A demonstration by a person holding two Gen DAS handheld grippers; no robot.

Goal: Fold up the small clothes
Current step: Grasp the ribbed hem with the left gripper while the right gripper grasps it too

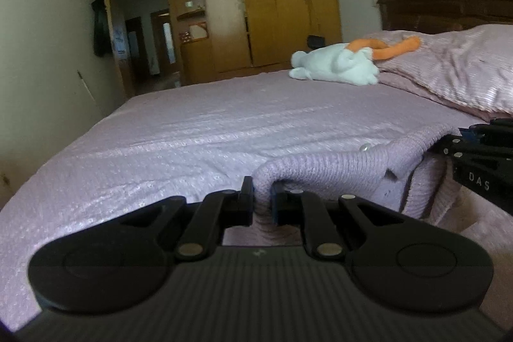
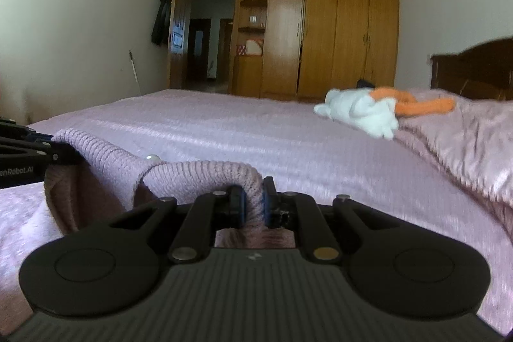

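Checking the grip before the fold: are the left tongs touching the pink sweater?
Touching. The left wrist view shows the left tongs closed on a ribbed edge of the pink sweater, knit pinched between both fingers.

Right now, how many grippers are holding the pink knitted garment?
2. The left gripper pinches one end of the garment's raised edge; the right gripper pinches the other end. None seems hidden.

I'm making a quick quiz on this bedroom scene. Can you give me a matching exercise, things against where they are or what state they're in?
Things:
1. sweater
2. plush toy
3. wardrobe
4. coat

Places or states:
A. hangs by the doorway
B. lies on the bed near the pillow
C. pinched by both grippers
D. stands against the far wall

Pairs: 1-C, 2-B, 3-D, 4-A
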